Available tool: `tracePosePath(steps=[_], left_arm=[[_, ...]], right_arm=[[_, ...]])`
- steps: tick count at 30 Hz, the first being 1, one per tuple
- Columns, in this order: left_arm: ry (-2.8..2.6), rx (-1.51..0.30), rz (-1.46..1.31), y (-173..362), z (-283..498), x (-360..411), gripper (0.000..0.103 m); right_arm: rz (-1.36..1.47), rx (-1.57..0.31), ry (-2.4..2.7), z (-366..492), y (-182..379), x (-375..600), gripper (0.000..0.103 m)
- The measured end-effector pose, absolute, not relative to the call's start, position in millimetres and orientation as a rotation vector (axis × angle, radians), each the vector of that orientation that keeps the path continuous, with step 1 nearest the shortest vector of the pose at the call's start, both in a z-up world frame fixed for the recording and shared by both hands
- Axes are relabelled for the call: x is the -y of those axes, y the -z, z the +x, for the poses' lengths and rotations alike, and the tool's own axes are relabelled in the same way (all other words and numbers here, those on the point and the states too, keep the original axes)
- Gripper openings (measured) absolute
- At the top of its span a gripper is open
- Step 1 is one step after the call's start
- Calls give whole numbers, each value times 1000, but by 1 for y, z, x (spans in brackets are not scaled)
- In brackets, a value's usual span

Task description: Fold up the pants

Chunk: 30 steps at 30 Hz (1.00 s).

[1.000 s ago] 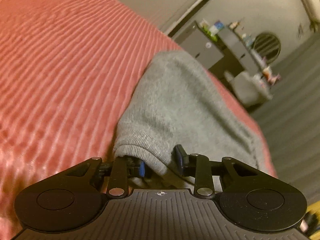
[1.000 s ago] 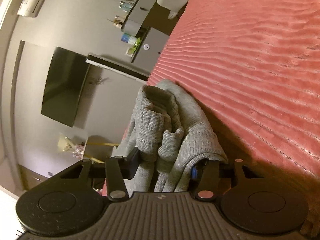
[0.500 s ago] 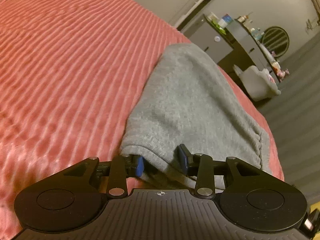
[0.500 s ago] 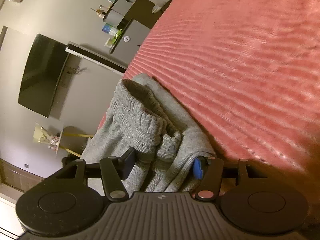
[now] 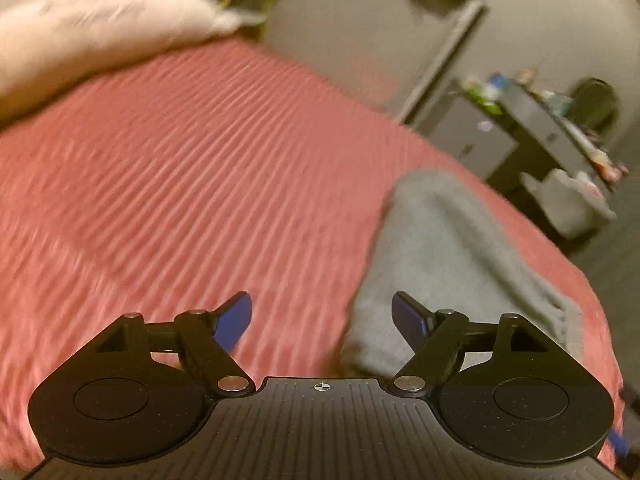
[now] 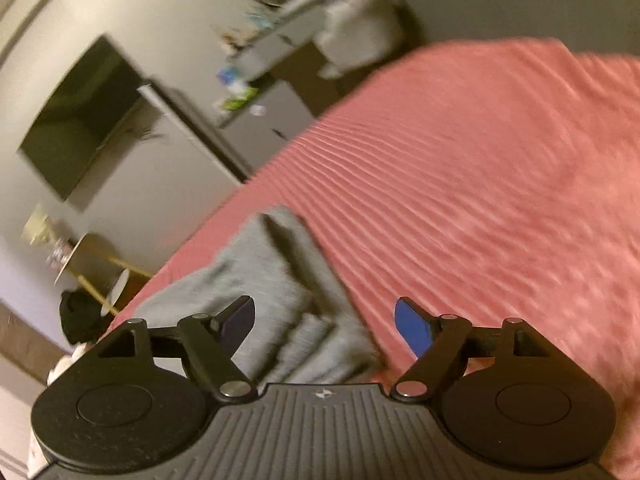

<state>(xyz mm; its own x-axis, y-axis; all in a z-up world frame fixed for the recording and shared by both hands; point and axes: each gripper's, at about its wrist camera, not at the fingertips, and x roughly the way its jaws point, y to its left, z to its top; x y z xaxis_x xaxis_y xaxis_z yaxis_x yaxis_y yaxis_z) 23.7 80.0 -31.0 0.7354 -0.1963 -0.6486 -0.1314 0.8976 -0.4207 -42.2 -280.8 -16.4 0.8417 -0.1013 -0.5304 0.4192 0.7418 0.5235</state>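
The grey pants (image 5: 452, 256) lie folded in a bundle near the edge of the bed (image 5: 192, 184), on its ribbed pink cover. Both tongs — left tongs (image 5: 322, 318) and right tongs (image 6: 324, 326) — are opening, blue pads spread wide, gripping nothing; the cloth lies below them.

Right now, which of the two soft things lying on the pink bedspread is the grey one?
The folded pants, lying near the bed's edge by the left gripper. The other soft thing is a cream pillow at the far end of the bedspread.
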Motion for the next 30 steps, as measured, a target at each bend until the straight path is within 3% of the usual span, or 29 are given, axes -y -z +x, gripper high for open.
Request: tracePosePath(steps=[3,4,5,13,16,21,22,24,28,30], left_arm=[[79,-710,-293,14,43,-57,83],[81,-688,-227,10,52,-47,83],[91,-670,-157,8,62,-35,83],[156,-634,52,20,154,43,78],[121,-646,96,35,193,61,75],[8,-671,207,66,239,76,76],[0,-692,206,73,246,73,82],[-6,-722,95,73,250,56,90],[58,-720,-36,58,225,23,91],[136,-739,-93,45,204,9,91]], right_arm=[[461,-515,248,-7,4,249,68],[391,-512,223,5,2,238,52],[315,-508,190,19,0,227,44],[-33,-582,97,119,34,194,42],[-59,-609,116,136,55,214,23],[-90,-515,59,125,74,219,23],[-104,-501,55,123,78,218,23],[-100,-480,43,117,82,217,23],[-22,-514,12,109,68,226,24],[95,-529,-16,96,51,240,35]])
